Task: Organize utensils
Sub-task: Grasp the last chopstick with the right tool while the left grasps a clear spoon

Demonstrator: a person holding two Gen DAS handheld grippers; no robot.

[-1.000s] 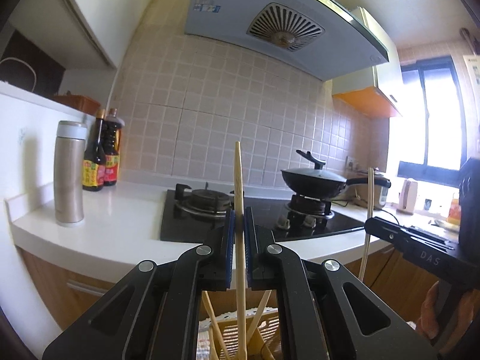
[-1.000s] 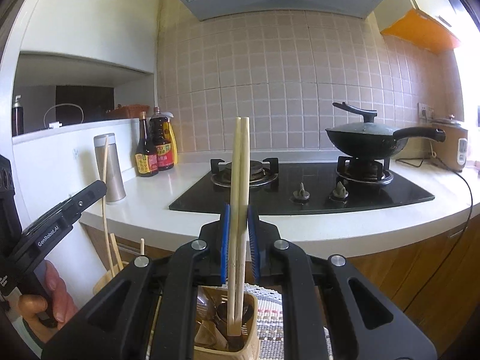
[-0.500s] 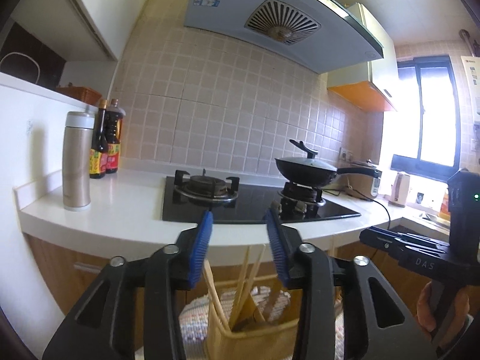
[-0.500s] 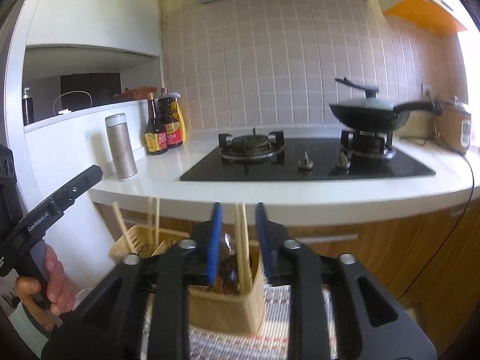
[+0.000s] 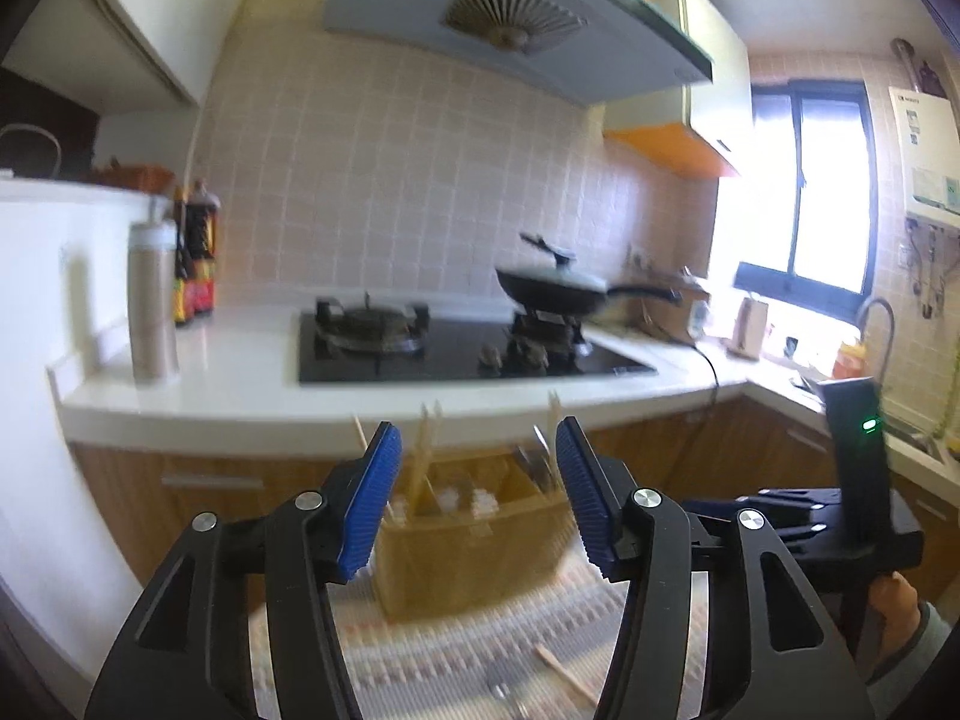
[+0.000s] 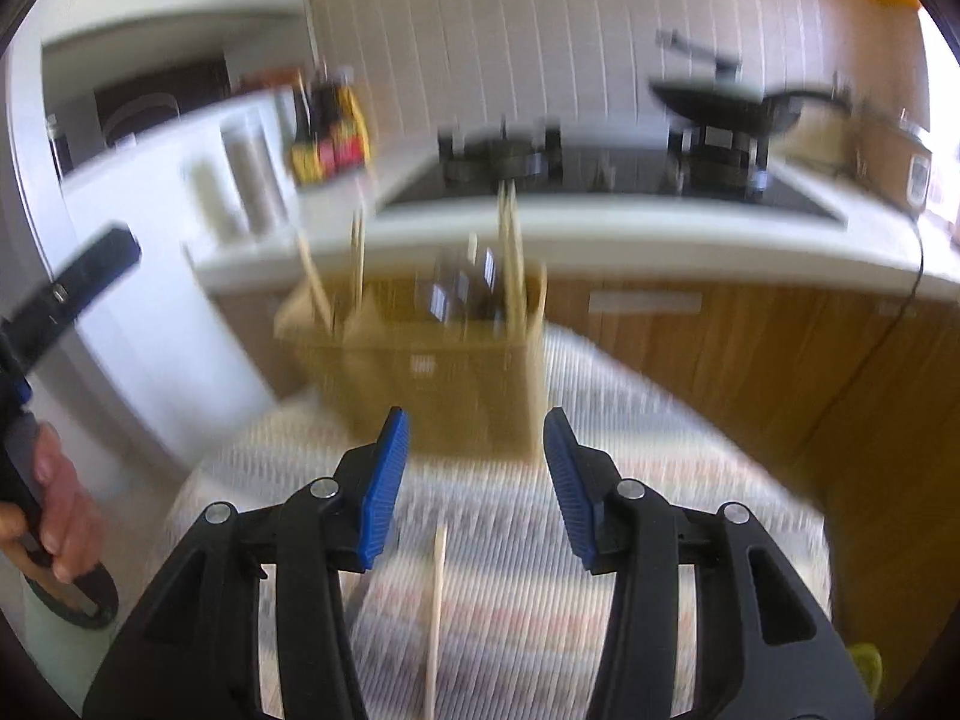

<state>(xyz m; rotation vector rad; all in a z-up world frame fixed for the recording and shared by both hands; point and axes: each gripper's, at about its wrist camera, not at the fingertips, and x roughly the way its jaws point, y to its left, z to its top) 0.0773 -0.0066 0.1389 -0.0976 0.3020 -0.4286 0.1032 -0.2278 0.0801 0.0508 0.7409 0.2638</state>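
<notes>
Kitchen cabinets and a white table (image 5: 240,384) carrying a gas hob rise behind the utensil holder (image 6: 432,372), a tan, divided caddy that stands on a striped woven mat (image 6: 540,552). Chopsticks (image 6: 510,252) stand upright in the holder's right compartment, more lean in its left one, and dark-handled cutlery fills the middle, though blur hides the details. One loose chopstick (image 6: 437,612) lies on the mat in front of the holder, between the spread fingers of the right gripper (image 6: 476,492); another pale stick (image 5: 564,675) lies on the mat nearer the left gripper (image 5: 474,504). Both grippers are wide open and hold nothing.

The loose chopstick looks light, stiff and thin, likely to roll or slip, so a pinch near its middle, across its width, should steady it best. Lying flat on soft weave, it leaves little beneath for a finger to get under.

Open mat surrounds the holder in front and to its right; the cabinet fronts stand close behind it, and a white wall sits just left. The other gripper's body crowds each side.
</notes>
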